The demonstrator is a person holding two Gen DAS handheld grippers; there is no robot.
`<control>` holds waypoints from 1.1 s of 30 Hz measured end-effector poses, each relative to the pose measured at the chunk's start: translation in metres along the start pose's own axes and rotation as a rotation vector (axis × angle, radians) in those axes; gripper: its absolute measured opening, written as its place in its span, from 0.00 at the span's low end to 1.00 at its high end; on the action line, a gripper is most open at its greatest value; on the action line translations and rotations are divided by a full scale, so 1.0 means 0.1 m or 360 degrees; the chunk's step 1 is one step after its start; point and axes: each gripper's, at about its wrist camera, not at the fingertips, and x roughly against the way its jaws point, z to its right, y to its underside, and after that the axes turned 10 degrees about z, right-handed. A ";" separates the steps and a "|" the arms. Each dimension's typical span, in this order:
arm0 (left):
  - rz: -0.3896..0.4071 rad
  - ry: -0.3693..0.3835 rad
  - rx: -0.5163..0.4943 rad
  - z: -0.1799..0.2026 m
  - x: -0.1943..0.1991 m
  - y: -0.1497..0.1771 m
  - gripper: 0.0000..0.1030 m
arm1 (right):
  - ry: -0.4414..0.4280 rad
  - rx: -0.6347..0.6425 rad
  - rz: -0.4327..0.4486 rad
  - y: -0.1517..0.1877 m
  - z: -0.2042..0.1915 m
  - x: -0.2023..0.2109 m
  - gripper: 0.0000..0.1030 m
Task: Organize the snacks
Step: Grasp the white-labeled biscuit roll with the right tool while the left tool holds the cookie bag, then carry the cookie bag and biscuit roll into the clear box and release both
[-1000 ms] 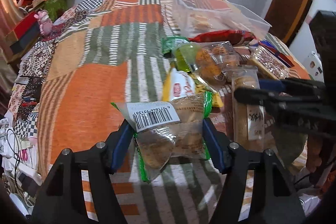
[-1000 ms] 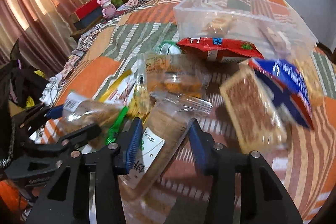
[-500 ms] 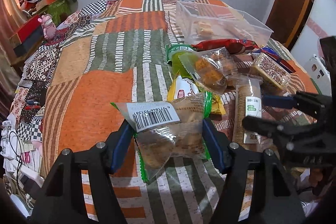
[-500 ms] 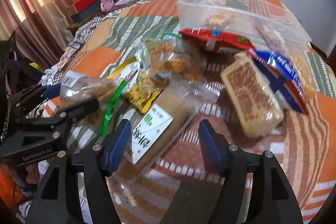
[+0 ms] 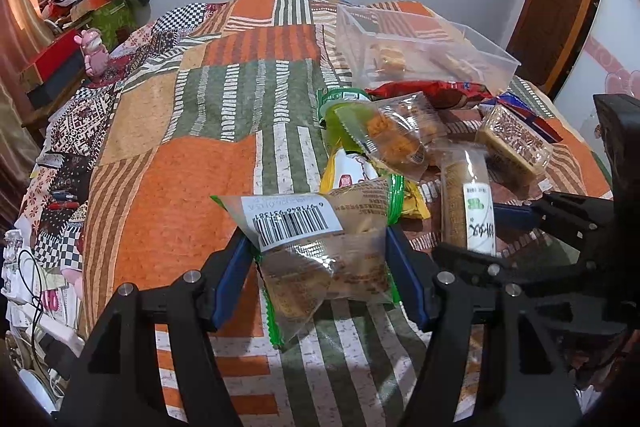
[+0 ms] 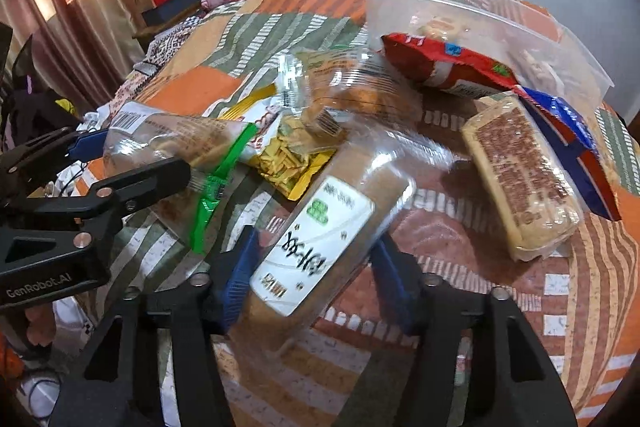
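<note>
Left gripper (image 5: 320, 259), lower centre of its own view: blue pads pinch a clear green-edged cookie packet (image 5: 320, 247) with its barcode label facing up, lifted over the orange and green patchwork bedspread (image 5: 180, 195). Right gripper (image 6: 312, 267), lower centre of its view: jaws closing on either side of a long brown biscuit sleeve (image 6: 320, 227) with a white label, blurred, so pad contact cannot be told. Upper right: clear plastic bin (image 6: 520, 27) holding a few snacks, red packet (image 6: 444, 67) against its near wall, and sesame bar pack (image 6: 520, 175) beside a blue packet (image 6: 572, 131).
</note>
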 end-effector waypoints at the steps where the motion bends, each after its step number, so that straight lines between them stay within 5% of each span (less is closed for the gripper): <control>1: 0.0006 -0.0001 -0.0003 0.01 0.01 -0.01 0.64 | -0.0007 -0.0013 0.0006 -0.01 0.03 0.02 0.44; 5: 0.0025 -0.0002 -0.0018 0.05 0.05 -0.06 0.64 | -0.0033 -0.0050 0.0039 -0.04 0.11 0.11 0.31; 16: 0.0135 0.0036 -0.0085 0.26 0.15 -0.38 0.64 | -0.0016 -0.0109 0.0196 -0.15 0.37 0.53 0.30; 33: 0.0309 0.0094 -0.0142 0.71 -0.08 -1.32 0.64 | 0.0163 -0.0215 0.0501 -0.74 1.07 0.97 0.30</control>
